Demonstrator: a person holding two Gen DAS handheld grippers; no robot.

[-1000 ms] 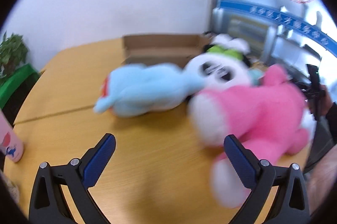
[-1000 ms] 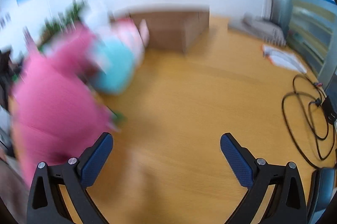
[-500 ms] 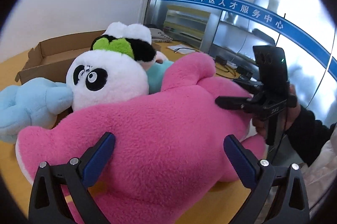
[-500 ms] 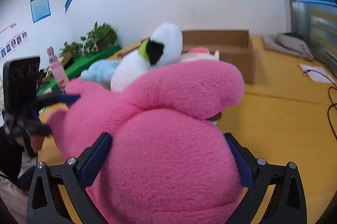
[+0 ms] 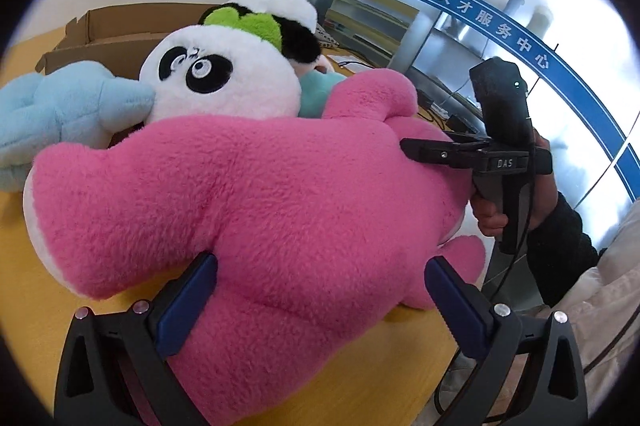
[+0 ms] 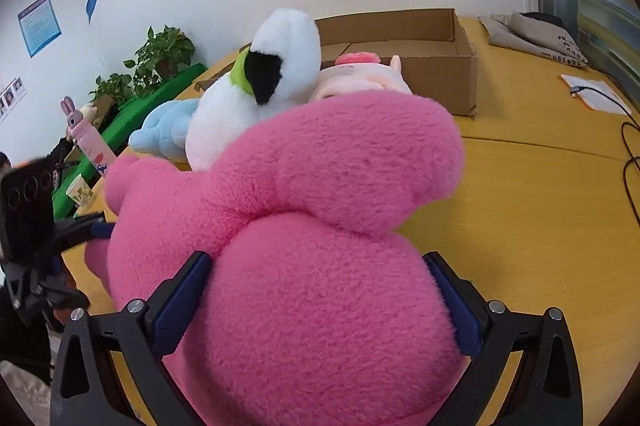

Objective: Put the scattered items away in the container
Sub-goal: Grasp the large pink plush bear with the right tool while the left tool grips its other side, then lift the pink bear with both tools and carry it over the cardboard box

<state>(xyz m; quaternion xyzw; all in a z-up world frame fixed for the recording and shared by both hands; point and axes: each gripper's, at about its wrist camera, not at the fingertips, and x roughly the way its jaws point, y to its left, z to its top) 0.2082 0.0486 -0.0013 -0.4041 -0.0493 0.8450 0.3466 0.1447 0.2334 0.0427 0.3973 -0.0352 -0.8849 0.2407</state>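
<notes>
A big pink plush (image 5: 260, 194) lies on the yellow table (image 5: 24, 306) and fills both views (image 6: 320, 246). My left gripper (image 5: 320, 302) is wide open with the plush's lower part between its fingers. My right gripper (image 6: 320, 294) is wide open around the plush's other end; it also shows in the left wrist view (image 5: 412, 148), pressed into the plush. Behind lie a panda plush (image 5: 224, 74), a light blue plush (image 5: 60, 110), a pale pink plush (image 6: 360, 82), a teal plush (image 5: 316, 94) and the open cardboard box (image 6: 432, 62).
A pink bottle (image 6: 90, 142) and a paper cup (image 6: 80, 190) stand at the table's left edge. Black cables (image 6: 632, 170), papers (image 6: 596, 96) and a grey cloth bag (image 6: 536, 38) lie at the right. Green planters (image 6: 160, 66) stand beyond the table.
Both grippers have closed in from the bare table onto the pink plush, one at each end. Their fingers stay wide open, now with the plush between them.
</notes>
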